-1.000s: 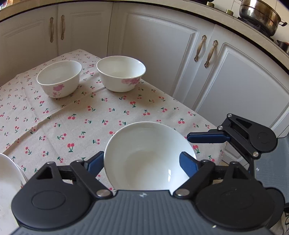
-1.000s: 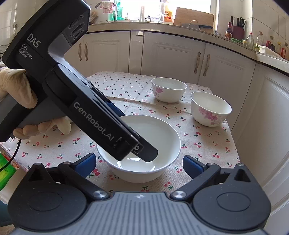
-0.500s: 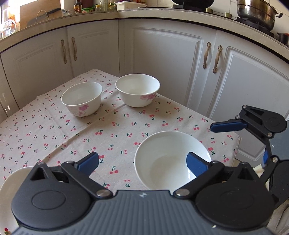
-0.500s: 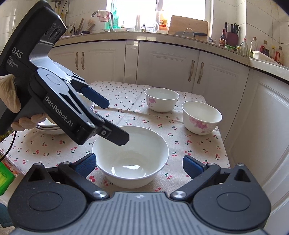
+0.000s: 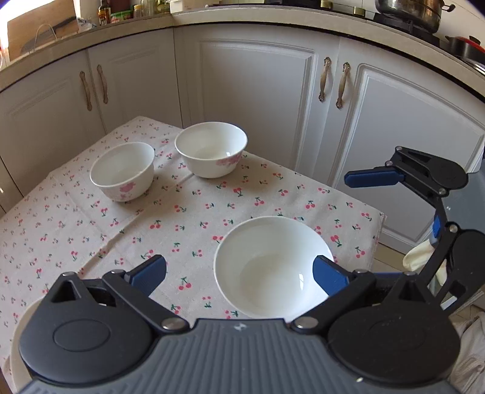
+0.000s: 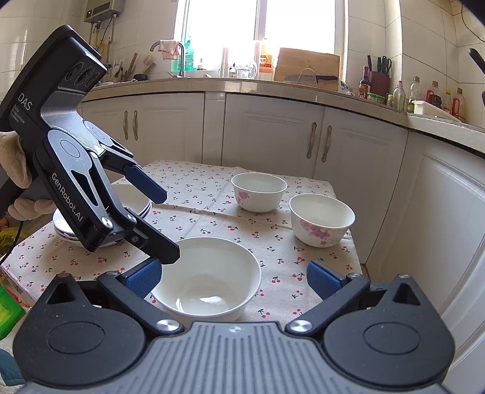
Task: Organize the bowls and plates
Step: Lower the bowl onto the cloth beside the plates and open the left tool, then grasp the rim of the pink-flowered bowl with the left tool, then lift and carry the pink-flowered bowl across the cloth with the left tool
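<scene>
A plain white bowl (image 5: 272,266) (image 6: 209,278) sits on the cherry-print tablecloth (image 5: 188,218) near the table's front edge. Two white bowls with pink flowers stand farther back: one (image 5: 122,171) (image 6: 259,191) and another (image 5: 211,148) (image 6: 321,218). A stack of white plates (image 6: 133,200) lies at the left, partly hidden behind my left gripper. My left gripper (image 5: 239,274) (image 6: 157,224) is open and empty, above and left of the plain bowl. My right gripper (image 6: 233,277) (image 5: 403,200) is open and empty, just in front of the plain bowl.
White cabinet doors (image 5: 257,100) stand close behind the table. The counter holds bottles (image 6: 424,94), a cutting board (image 6: 307,68) and a sink tap (image 6: 178,57). A steel pot (image 5: 407,12) sits on the stove. A green item (image 6: 7,315) lies at the left edge.
My left gripper has let go of the plain bowl, lifted and pulled back to the left. The bowl now rests on the cloth. My right gripper has drawn back a little.
</scene>
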A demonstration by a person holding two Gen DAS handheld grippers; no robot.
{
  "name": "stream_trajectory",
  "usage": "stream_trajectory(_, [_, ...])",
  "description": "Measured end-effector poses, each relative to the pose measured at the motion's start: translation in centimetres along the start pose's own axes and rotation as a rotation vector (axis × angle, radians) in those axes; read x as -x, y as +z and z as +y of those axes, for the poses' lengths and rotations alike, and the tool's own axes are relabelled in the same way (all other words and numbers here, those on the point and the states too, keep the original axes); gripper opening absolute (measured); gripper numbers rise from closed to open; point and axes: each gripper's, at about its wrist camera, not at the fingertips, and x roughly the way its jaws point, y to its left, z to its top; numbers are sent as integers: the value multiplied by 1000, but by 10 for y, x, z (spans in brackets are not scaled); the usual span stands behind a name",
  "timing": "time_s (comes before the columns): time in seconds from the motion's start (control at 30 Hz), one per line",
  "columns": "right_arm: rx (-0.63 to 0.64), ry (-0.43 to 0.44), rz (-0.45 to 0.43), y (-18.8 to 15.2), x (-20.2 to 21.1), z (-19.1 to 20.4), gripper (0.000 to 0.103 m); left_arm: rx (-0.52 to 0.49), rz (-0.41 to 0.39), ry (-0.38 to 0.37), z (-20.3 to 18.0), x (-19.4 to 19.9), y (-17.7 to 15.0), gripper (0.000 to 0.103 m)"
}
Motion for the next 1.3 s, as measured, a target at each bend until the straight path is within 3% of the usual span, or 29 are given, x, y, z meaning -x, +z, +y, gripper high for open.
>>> stream_trajectory(0.1, [13,-25,-10,2,2,-6,103,-35,-37,70,4,-1,11,102])
stream_trajectory(0.2, [16,-52,-10,4,0,-15,103,-62,-73,89,7,-3,20,102])
stream_trajectory(0.4, [-15,-73,10,3,-16,-39,103,29,-5,-15,24,-28,46,102])
stream_trajectory(0.67, [-21,-83,47,2,-49,-70,103,20,-35,3,34,-68,78,102])
stream_trajectory(1.03, [2,-68,73,7,-107,-112,103,-27,22,-25,45,-135,122,102])
stream_trajectory(1.3, [37,-43,70,10,-139,-121,103,-50,46,-45,47,-167,137,99])
